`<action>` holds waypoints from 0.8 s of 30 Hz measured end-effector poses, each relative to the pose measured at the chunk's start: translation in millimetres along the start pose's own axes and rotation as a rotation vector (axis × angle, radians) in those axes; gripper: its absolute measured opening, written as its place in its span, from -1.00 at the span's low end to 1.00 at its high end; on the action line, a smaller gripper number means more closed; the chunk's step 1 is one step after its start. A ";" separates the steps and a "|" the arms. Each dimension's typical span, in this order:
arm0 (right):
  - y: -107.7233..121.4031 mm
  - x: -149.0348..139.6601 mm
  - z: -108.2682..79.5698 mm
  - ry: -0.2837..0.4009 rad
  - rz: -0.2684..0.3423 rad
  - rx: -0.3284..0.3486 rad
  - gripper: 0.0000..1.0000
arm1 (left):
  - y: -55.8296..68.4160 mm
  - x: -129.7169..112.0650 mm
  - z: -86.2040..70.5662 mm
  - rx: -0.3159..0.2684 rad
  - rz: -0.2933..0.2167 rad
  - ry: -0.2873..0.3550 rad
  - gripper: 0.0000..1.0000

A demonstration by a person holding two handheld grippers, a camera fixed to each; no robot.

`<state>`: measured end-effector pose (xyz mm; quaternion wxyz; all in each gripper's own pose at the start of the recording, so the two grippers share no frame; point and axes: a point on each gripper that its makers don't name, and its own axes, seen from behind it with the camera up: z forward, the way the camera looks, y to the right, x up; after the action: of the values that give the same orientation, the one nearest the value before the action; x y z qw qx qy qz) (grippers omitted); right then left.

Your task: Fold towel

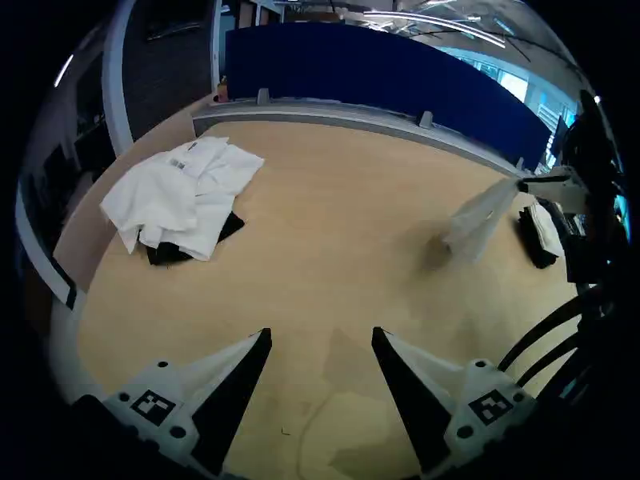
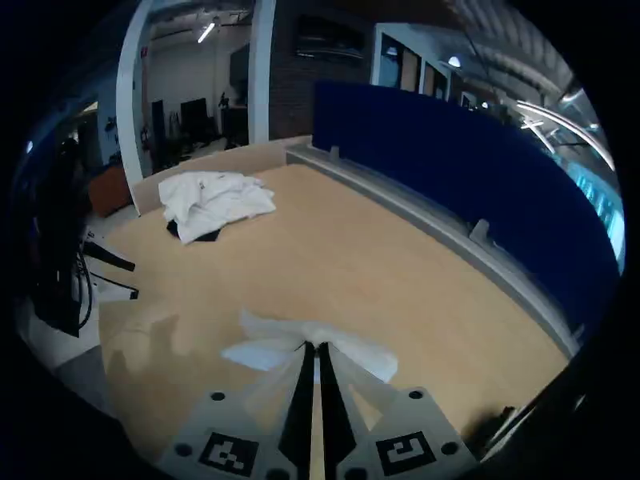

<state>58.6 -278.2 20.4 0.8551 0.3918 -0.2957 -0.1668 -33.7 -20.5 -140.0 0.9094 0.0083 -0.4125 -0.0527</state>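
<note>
Right gripper [image 2: 314, 346] clamped on limp, crumpled white towel [image 2: 360, 352] at its fingertips. Left gripper [image 1: 322, 332] spread apart above smooth pale wood table [image 1: 344, 240].

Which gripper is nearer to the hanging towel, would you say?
Right. The right gripper has its fingers shut on the towel. The left gripper is open over the table, well apart from the towel.

No legible words, brands or numbers anywhere. On the near fingers of the left gripper [image 1: 320, 332] and the right gripper [image 2: 314, 348]: black-and-white square code markers [image 1: 154, 406], pattern only. On the white cloth pile [image 1: 172, 200], far left on the table [image 1: 336, 224]: a small tag [image 1: 178, 163], possibly barcoded, too blurred to read.
</note>
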 end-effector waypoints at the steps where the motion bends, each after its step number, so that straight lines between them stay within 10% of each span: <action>1: 2.3 5.1 -3.6 0.006 -0.003 -0.005 -0.91 | 0.3 1.5 -0.5 -0.002 0.001 0.003 0.86; 24: 28.3 36.1 -51.4 0.074 0.026 -0.071 -0.91 | 13.0 14.0 -6.1 -0.040 0.036 0.023 0.86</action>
<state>120.6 -249.4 29.1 0.8809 0.3632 -0.2630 -0.1512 -18.8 -9.1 -132.7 0.9149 -0.0167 -0.4008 -0.0445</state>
